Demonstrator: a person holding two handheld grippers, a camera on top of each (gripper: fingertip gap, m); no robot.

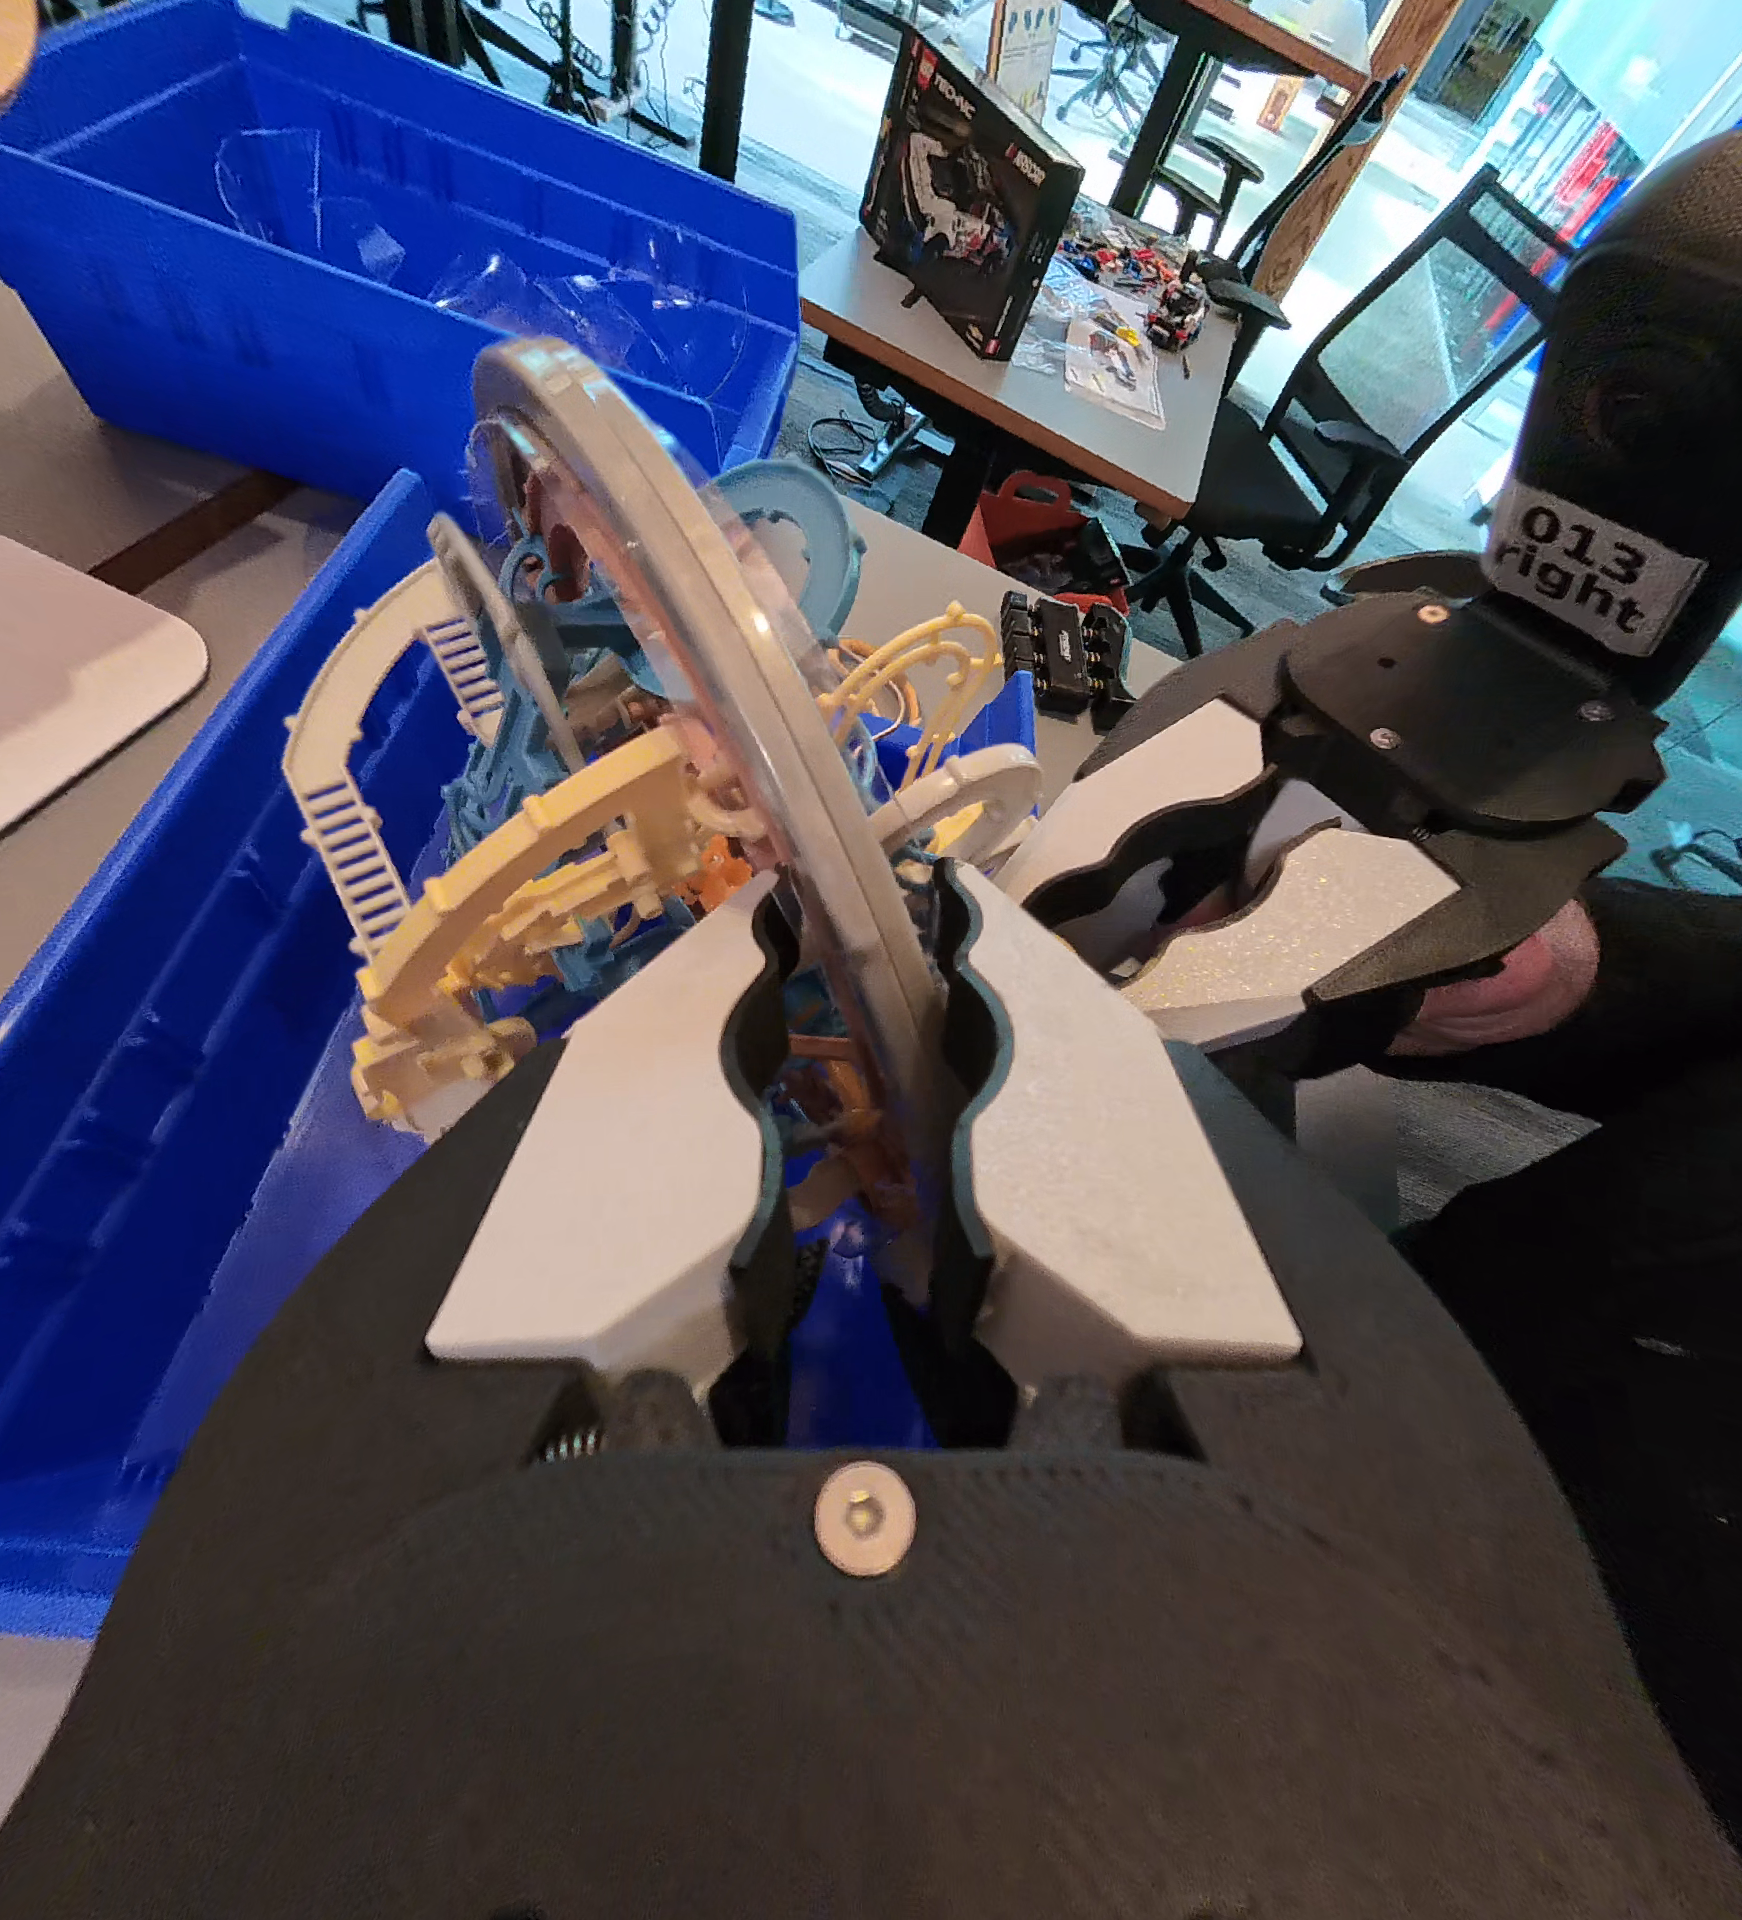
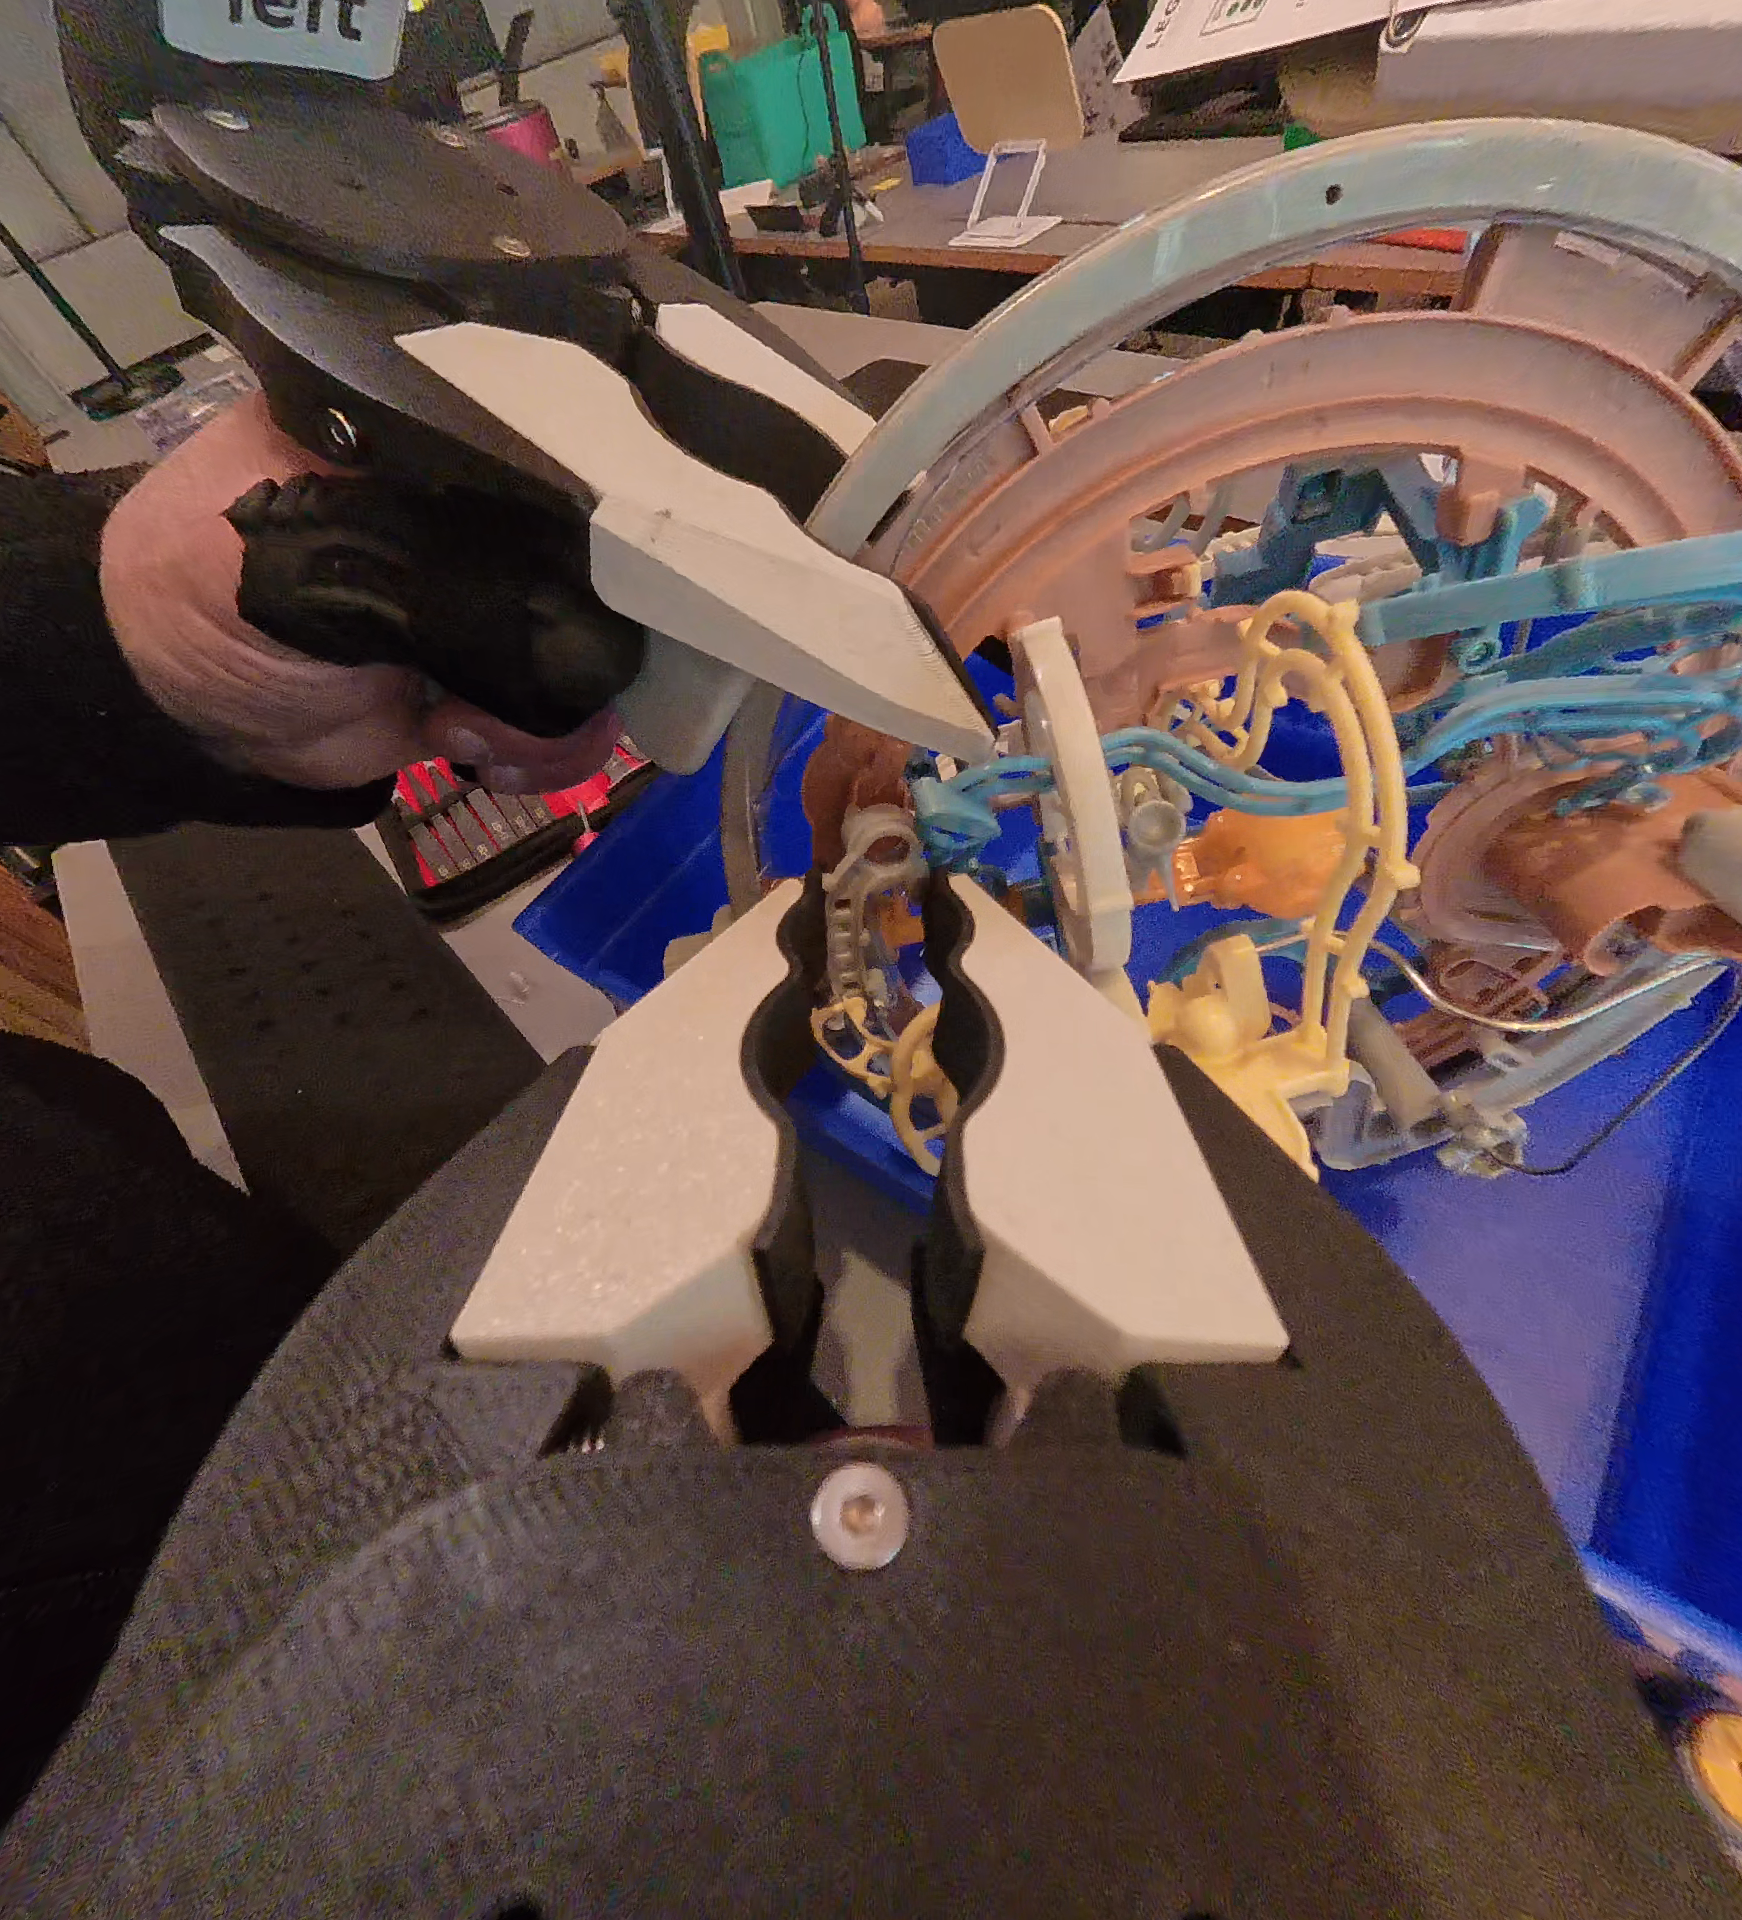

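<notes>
Both grippers were closed on the maze toy: the left gripper on its clear rim at twelve o'clock, the right gripper on a grey inner track.

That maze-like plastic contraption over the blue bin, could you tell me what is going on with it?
A person is holding a plastic 3D marble-maze core over a blue bin with two handheld grippers. The left gripper has its jaws closed on the maze's clear circular rim. The right gripper has its jaws closed on a thin grey and cream track piece at the maze's edge. A second blue bin stands behind.
</notes>
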